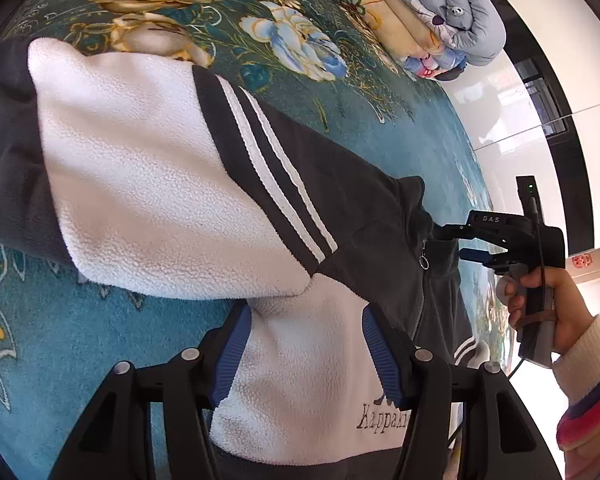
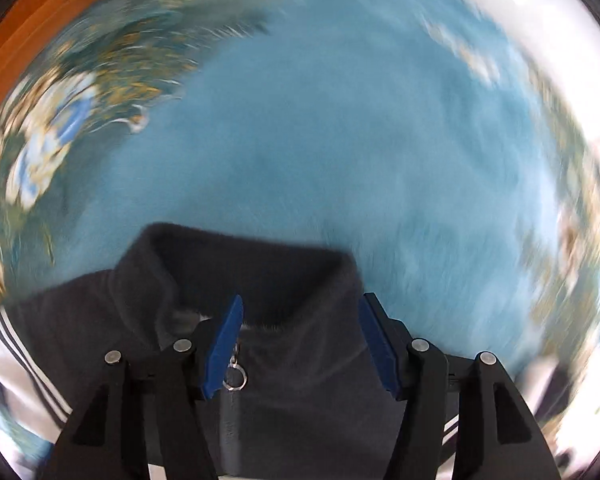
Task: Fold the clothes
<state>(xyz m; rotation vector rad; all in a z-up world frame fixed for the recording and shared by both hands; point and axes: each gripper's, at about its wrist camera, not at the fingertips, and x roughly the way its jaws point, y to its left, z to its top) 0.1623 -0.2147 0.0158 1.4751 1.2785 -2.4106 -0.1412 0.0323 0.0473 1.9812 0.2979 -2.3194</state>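
A white and dark grey fleece jacket [image 1: 160,168] with two white stripes lies on a teal floral blanket [image 1: 340,92]. One sleeve is folded across its body. My left gripper [image 1: 306,320] is open, its blue pads either side of the white chest panel by the embroidered name. My right gripper [image 2: 300,312] is open above the dark collar [image 2: 260,272], with the zip pull ring [image 2: 234,378] by its left pad. In the left wrist view the right gripper [image 1: 456,240] shows at the collar, held by a hand. The right wrist view is blurred.
Rolled quilts and blankets [image 1: 420,20] are stacked at the far edge of the bed. A glossy white floor [image 1: 540,92] and dark window frame lie to the right. A wooden headboard [image 2: 28,32] shows at the upper left in the right wrist view.
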